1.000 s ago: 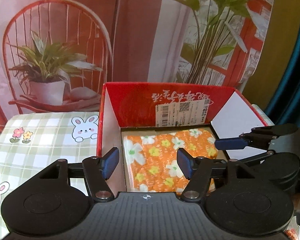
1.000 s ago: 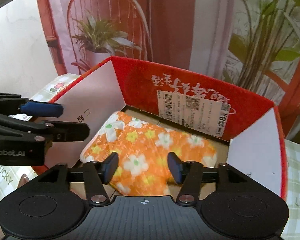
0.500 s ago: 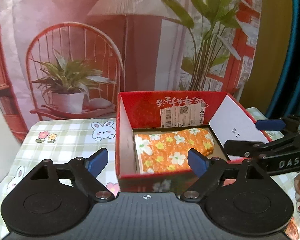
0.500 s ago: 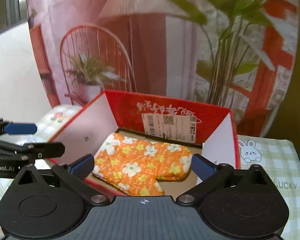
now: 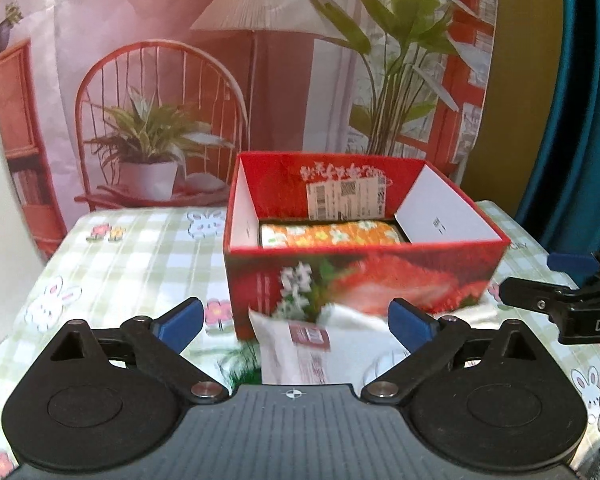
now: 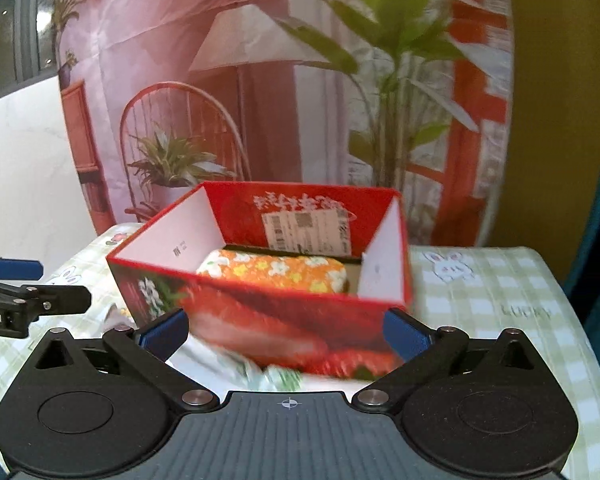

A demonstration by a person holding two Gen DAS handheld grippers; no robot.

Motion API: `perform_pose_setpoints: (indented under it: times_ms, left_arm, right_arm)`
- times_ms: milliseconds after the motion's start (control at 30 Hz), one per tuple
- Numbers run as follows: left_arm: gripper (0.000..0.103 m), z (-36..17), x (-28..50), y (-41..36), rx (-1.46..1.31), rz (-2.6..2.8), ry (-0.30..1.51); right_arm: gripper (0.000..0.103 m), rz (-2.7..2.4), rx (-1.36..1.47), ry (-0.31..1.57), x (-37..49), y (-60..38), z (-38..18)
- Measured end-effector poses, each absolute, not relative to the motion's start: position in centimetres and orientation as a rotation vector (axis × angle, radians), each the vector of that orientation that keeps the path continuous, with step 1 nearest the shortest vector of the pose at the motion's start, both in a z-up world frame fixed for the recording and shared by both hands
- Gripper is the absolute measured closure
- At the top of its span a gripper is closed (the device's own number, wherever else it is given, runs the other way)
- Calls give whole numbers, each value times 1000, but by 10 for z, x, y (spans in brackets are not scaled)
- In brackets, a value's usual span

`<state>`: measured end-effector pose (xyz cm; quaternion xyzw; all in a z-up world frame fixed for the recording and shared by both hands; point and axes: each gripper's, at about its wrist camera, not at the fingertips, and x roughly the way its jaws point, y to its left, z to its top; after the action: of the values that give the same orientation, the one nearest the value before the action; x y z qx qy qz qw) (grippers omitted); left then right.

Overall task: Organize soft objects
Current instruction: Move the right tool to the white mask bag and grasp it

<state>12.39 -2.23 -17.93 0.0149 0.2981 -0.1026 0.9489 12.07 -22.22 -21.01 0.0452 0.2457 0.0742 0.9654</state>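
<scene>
From left to right: your left gripper (image 5: pixel 296 326) is empty and its jaws are opening, nearly at full spread; a white soft packet (image 5: pixel 300 350) lies on the checked tablecloth (image 5: pixel 140 252) between the pads, untouched. Beyond it stands the red box (image 5: pixel 364 276), with the orange floral mitt (image 5: pixel 330 236) lying flat on its floor. The mitt looks padded, light and limp; pinch a thick edge, not the middle. Your right gripper (image 6: pixel 286 332) stands fully spread and empty, its pads just short of the box's near wall.
</scene>
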Motion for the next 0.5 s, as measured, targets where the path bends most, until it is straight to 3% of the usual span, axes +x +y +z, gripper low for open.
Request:
perform_pose_setpoints:
  times_ms: [500]
  left_arm:
    - [4, -209, 109, -15, 0, -211, 639]
  right_arm:
    - [1, 166, 190, 663, 74, -217, -288]
